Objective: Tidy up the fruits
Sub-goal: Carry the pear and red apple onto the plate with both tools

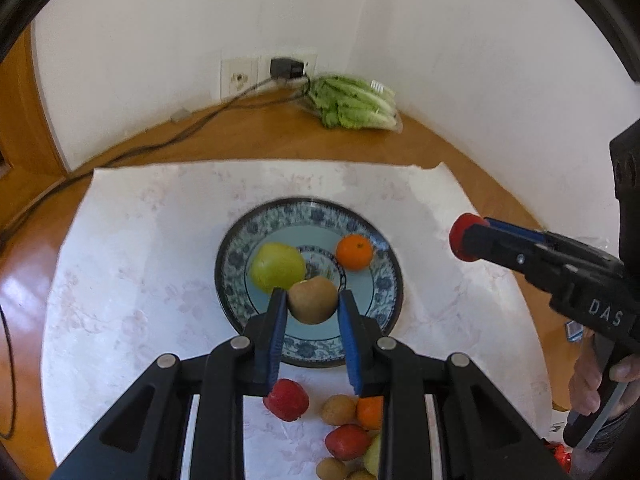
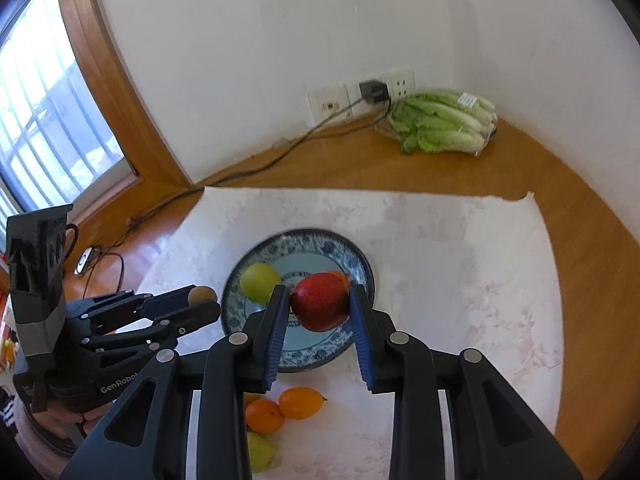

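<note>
My left gripper [image 1: 313, 300] is shut on a brown kiwi [image 1: 313, 300] and holds it above the near part of a blue-and-white plate [image 1: 236, 248]. On the plate lie a green apple [image 1: 277, 266] and an orange mandarin [image 1: 354, 252]. My right gripper [image 2: 319, 300] is shut on a red apple [image 2: 319, 302] above the same plate [image 2: 362, 264], where the green apple [image 2: 259, 282] shows. The right gripper [image 1: 464, 242] also shows at the right of the left wrist view, and the left gripper [image 2: 202, 300] at the left of the right wrist view.
Loose fruits lie on the white cloth near me: a red apple [image 1: 287, 399], a kiwi [image 1: 338, 410], oranges [image 2: 264, 415] and a yellow fruit [image 2: 301, 402]. A bag of lettuce [image 1: 354, 103] and a charger cable [image 1: 168, 140] lie by the wall. A window [image 2: 44, 120] stands left.
</note>
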The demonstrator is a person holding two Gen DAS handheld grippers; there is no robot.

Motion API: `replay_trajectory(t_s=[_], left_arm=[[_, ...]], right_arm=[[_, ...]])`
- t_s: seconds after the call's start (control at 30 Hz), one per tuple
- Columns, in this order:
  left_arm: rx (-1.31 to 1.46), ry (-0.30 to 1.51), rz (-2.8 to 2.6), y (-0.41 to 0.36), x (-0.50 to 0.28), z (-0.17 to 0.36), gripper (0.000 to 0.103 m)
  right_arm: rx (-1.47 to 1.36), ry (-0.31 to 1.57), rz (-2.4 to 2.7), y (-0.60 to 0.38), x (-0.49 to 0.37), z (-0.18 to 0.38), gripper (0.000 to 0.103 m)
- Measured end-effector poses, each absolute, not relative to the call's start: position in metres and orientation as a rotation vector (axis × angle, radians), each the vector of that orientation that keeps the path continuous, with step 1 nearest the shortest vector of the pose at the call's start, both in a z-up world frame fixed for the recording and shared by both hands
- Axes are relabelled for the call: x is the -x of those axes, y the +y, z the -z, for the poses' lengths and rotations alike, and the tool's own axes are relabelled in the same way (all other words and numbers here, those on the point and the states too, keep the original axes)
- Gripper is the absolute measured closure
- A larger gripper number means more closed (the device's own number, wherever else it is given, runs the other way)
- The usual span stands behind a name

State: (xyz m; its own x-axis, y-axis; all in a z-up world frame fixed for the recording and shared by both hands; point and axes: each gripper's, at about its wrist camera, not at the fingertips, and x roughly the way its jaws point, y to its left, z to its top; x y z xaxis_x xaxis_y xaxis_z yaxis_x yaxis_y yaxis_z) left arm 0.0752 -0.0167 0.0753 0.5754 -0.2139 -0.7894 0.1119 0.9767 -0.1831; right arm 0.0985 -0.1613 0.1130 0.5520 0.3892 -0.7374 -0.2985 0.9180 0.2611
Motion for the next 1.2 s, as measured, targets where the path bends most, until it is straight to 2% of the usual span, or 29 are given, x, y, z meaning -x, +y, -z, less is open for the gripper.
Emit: replay_trajectory(t_s=[0.33, 1.2], left_arm=[[0.122, 0.988, 0.19, -0.019, -0.088, -0.04, 0.076], [0.104, 0.988, 0.167, -0.02, -0.113, -0.013, 0.076]], right_arm=[[-0.113, 0.955, -0.422, -0.152, -0.105, -0.076, 0.071], [-0.005, 0.953, -0.392, -0.131, -0.125, -0.037, 0.071]])
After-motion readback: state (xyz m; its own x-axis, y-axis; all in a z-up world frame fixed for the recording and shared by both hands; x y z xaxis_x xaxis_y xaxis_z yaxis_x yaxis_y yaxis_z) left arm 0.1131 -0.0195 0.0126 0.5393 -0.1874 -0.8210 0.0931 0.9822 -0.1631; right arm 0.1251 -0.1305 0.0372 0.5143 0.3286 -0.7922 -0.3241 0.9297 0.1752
